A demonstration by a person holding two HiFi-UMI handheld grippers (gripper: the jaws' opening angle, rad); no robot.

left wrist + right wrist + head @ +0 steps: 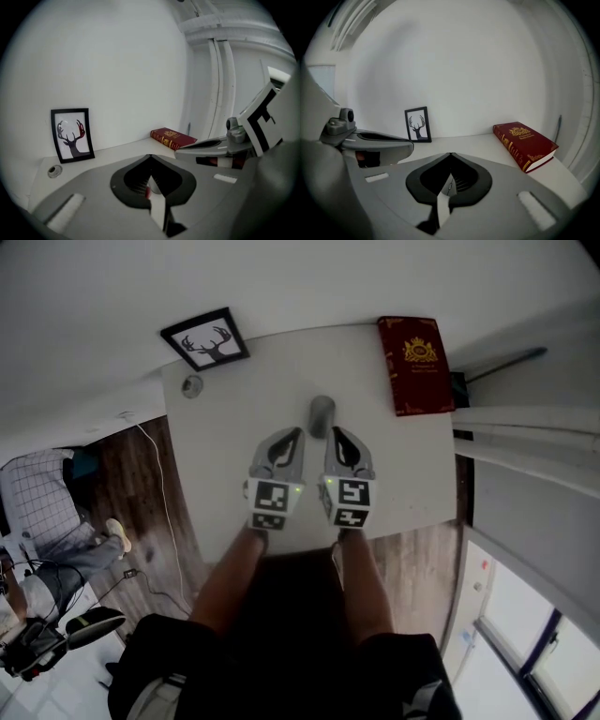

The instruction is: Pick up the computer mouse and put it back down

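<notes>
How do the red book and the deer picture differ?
The red book lies flat at the table's right rear; the framed deer picture stands upright at the left rear. The book is red with gold print; the frame is black around a white picture. Both are rectangular.

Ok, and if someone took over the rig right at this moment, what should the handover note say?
Left gripper: jaws shut, empty.
Right gripper: jaws shut, empty. The two are side by side over the white table.
Computer mouse: lying on the table just ahead of the two tips and between them, not gripped.
Red book is at the back right, the framed deer picture at the back left.
Done: no grasp yet.
Left: open one gripper's jaws, pick up the mouse, put it back down.
</notes>
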